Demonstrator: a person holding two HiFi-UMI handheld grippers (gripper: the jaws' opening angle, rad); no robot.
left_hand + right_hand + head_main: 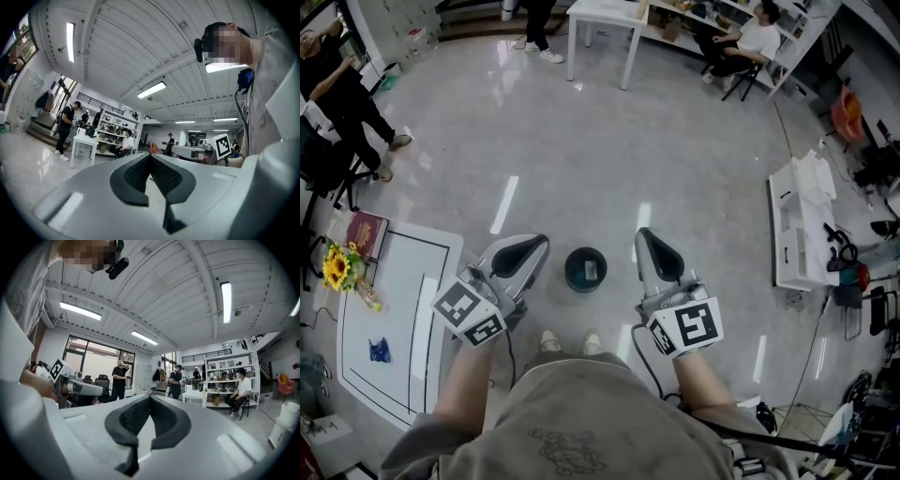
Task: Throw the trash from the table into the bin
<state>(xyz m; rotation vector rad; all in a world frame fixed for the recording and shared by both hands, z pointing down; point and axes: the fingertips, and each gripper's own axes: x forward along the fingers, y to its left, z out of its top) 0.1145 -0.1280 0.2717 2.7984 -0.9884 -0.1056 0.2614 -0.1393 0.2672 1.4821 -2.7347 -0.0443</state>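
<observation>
White table, blue scrap, yellow flowers, bin on grey floor

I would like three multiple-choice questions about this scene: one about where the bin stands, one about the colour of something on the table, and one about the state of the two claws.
1. Where does the bin stand?
A) on a chair
B) on the floor, between the left claw and the right claw
C) on a shelf

2. What colour is the small scrap on the table?
A) blue
B) orange
C) green

3. In what state are both claws?
A) shut, empty
B) wide open
C) shut on a scrap

Answers: B, the head view shows it on the floor; A, it is plainly blue; A, each gripper view shows the pads together with nothing between them.
</observation>
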